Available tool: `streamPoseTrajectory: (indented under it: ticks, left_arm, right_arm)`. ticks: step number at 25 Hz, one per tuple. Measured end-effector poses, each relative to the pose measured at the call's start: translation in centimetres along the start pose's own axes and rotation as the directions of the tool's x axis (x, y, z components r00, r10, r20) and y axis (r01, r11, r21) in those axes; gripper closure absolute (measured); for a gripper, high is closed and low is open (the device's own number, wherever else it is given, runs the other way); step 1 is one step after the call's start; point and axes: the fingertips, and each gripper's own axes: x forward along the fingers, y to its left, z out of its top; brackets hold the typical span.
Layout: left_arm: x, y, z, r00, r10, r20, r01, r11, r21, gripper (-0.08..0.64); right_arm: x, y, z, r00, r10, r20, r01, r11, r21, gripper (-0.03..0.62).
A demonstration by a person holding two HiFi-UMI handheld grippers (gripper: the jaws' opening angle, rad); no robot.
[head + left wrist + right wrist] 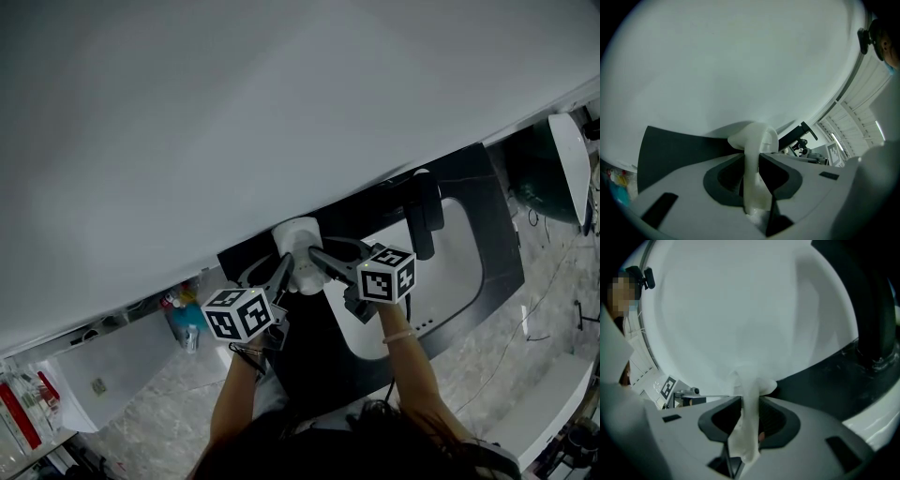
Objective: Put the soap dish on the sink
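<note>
Soap dish [300, 242] gripped at its rim by left gripper [284, 269] and right gripper [325, 260], jaws part-open on it, over sink [495, 246] back ledge. Touchdown unclear; release not done.

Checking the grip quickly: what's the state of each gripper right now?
Left gripper: closed on the white soap dish.
Right gripper: closed on the same soap dish.

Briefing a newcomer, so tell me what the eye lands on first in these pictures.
The white soap dish at the centre of the head view stands out first, clamped from both sides by the left gripper and the right gripper. To its right, a black faucet reaches over the white sink set in a dark counter. A blank white wall fills the upper half.
</note>
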Motion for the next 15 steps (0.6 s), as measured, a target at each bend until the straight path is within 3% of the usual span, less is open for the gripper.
streamPoseTrajectory:
  ticks: [9, 15]
  left_arm:
    - [0.38, 0.19, -0.04, 0.999, 0.01, -0.036, -0.011, 1.0, -0.019, 0.459]
    - [0.1, 0.04, 0.12, 1.0, 0.014, -0.018, -0.013, 1.0, 0.028, 0.459]
  right_arm:
    - [0.06, -0.42, -0.09, 1.0, -0.01, 0.021, 0.01, 1.0, 0.024, 0.469]
    - [-0.07, -0.43, -0.05, 0.999, -0.031, 0.025, 0.031, 1.0, 0.002, 0.471]
